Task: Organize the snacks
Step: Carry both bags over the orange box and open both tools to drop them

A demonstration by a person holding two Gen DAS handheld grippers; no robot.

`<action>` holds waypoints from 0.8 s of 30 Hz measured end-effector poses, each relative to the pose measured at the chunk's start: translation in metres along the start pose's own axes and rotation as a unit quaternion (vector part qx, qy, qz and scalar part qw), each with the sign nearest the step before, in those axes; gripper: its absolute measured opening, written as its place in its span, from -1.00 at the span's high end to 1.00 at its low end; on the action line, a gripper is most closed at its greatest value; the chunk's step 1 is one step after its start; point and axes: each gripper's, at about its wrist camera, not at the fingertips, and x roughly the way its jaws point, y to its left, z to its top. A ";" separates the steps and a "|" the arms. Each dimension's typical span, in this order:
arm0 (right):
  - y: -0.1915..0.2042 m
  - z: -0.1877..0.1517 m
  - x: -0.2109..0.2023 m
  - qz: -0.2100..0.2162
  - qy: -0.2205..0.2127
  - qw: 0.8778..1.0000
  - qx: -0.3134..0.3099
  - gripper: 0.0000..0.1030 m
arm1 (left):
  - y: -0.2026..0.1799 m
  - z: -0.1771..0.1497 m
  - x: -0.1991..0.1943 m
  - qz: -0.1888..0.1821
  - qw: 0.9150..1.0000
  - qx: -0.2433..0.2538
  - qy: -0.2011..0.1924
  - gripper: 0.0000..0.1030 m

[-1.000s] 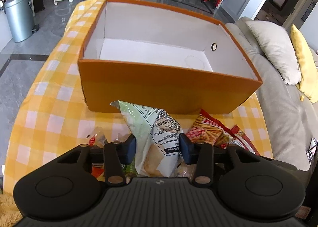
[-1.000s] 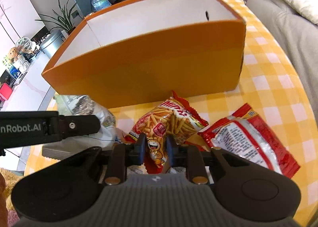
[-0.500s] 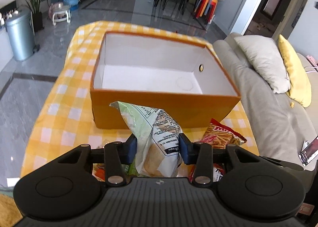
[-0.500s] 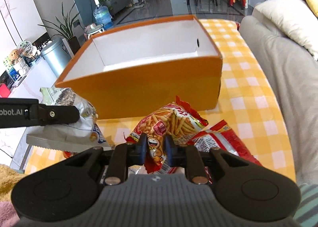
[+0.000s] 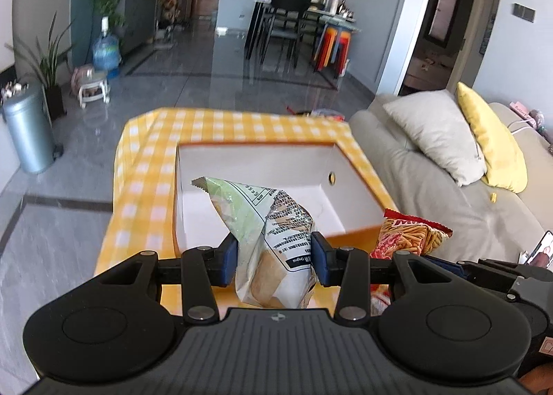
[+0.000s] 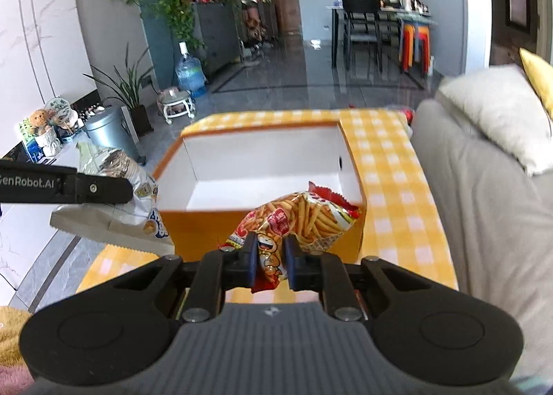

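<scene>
Crinkly foil and plastic film make up both packets, so I judge them light, soft and slippery, with brittle contents that hard squeezing would crush. The left gripper (image 5: 274,258) pinches the pale green and white snack bag (image 5: 266,236) across its puffy lower body, its jaws held apart by the bag's width. The right gripper (image 6: 270,258) has its jaws closing further on the bottom corner of the red bag printed with fries (image 6: 297,218), which lies between them. Both bags hang in the air over the near wall of the open orange cardboard box with a white inside (image 6: 262,166). The flat sealed seams look the safest places to grip.
</scene>
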 end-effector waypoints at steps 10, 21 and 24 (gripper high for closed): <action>0.008 0.059 0.007 0.008 -0.036 0.998 -0.058 0.79 | 0.007 0.048 0.001 0.010 0.999 0.022 -0.041 0.05; 0.015 0.087 0.072 0.008 0.010 0.996 -0.083 0.79 | 0.024 0.064 0.055 0.026 0.999 0.040 0.013 0.05; 0.014 0.090 0.098 0.012 0.037 0.996 -0.083 0.80 | 0.028 0.063 0.077 0.030 0.998 0.044 0.040 0.05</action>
